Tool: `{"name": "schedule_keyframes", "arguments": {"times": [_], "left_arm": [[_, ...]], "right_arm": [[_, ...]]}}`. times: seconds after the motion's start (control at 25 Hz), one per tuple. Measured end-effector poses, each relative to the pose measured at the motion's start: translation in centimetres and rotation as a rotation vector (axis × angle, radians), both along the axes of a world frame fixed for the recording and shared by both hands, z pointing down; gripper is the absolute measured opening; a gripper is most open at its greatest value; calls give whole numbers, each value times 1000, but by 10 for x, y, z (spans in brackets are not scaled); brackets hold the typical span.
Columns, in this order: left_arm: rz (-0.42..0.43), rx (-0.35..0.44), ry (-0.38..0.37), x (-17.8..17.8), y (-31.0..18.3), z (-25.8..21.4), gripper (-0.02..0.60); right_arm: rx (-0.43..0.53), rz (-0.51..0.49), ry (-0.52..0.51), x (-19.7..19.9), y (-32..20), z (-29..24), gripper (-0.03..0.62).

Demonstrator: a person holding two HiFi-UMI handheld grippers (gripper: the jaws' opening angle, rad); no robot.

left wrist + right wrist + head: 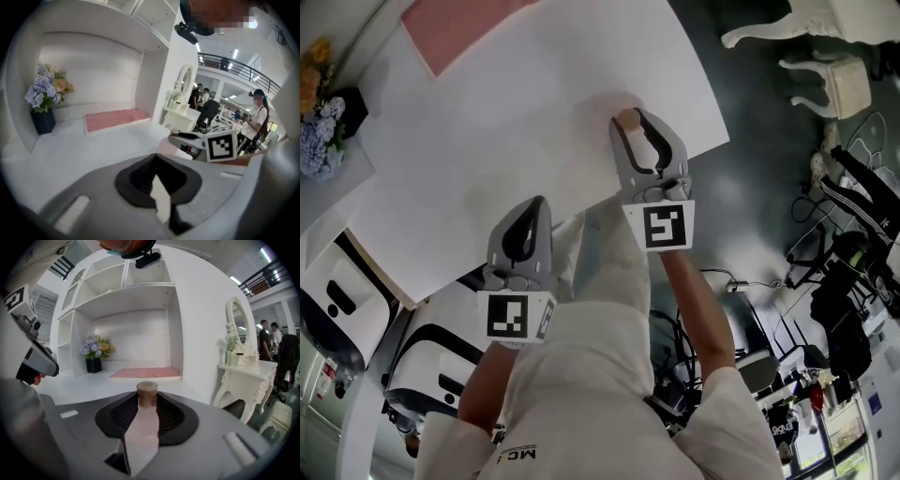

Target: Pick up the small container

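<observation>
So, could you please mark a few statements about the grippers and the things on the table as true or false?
1. The right gripper has the small container between its jaws. True.
2. The left gripper holds the flowers. False: its jaws are together with nothing between them, and the flowers stand in a dark pot at the far left.
3. The pink mat lies on the white table. True.
4. The small container has a blue top. False: its top is brown.
</observation>
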State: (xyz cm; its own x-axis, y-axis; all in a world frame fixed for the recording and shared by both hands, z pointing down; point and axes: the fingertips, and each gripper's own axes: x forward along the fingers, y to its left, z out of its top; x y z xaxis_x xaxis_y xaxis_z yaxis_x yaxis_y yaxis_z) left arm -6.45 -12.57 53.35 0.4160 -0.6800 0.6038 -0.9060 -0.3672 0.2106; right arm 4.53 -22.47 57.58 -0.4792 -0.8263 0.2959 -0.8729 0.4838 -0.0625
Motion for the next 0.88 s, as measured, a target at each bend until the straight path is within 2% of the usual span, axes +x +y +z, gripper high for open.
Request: {"name": "schedule_keyframes", "arguments": {"times": [0.36, 0.88], "left_arm": [[5, 20, 7, 11, 4, -17, 0], [-6, 92, 27, 14, -2, -81, 0]], "right_arm": [[7, 11, -21, 15, 2, -26, 121], [20, -10, -33, 25, 11, -103, 123]]}}
